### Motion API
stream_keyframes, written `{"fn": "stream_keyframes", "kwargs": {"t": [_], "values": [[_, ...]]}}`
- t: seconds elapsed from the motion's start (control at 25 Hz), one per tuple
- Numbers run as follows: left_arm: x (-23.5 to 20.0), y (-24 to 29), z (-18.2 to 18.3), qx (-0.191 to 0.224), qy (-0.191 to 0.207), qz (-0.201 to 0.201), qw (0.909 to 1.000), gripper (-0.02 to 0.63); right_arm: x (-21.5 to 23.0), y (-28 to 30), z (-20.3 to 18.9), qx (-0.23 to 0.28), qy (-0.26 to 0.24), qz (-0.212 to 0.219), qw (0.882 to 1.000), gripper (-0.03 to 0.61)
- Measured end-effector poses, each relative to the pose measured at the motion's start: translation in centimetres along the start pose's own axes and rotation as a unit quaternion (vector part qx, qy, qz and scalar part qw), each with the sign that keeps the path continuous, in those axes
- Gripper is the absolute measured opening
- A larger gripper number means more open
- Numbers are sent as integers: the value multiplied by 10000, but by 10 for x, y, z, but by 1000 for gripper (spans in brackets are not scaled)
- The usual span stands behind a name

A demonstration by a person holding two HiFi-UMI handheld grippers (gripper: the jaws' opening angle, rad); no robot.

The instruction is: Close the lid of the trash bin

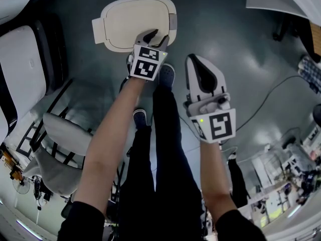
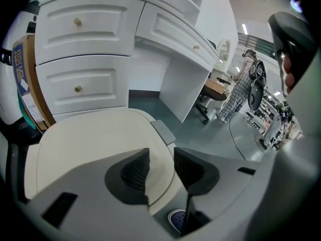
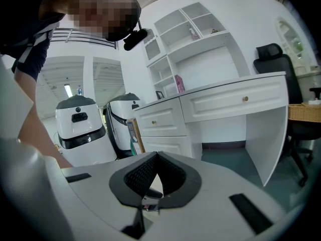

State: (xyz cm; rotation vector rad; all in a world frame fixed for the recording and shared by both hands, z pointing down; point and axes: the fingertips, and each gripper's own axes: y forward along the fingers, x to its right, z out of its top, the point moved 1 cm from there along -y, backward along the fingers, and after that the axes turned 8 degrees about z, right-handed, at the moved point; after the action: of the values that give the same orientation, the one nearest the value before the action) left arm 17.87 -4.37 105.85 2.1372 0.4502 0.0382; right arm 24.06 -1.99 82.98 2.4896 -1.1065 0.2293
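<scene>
Hovering over the lid's (image 1: pixel 135 21) lower right edge, upper centre of the frame, the left gripper (image 1: pixel 155 38) keeps fingers (image 2: pixel 135 172) open; the right gripper (image 1: pixel 196 64), fingers closed, is farther, lower right.

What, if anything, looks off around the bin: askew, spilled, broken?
Nothing stands out. The cream trash bin lid lies flat with no visible crack, and the grey floor around it shows no spill. The left gripper is at the lid's near edge, jaws apart; the right gripper is shut, held aside.
</scene>
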Motion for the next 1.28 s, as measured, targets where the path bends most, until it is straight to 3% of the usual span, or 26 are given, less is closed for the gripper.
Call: {"fn": "stream_keyframes", "kwargs": {"t": [0.24, 0.44, 0.72, 1.28], "values": [[1, -2, 0, 99, 26, 72, 9999, 150, 3, -5, -2, -21, 44, -15, 10000, 5], [0, -24, 15, 795, -333, -55, 9963, 153, 5, -8, 5, 35, 22, -30, 10000, 5], [-17, -79, 35, 1332, -397, 189, 9901, 164, 0, -13, 41, 184, -157, -74, 9997, 5], [-57, -289, 112, 2717, -330, 1071, 9558, 202, -59, -51, 131, 376, -576, -95, 9976, 5]]}}
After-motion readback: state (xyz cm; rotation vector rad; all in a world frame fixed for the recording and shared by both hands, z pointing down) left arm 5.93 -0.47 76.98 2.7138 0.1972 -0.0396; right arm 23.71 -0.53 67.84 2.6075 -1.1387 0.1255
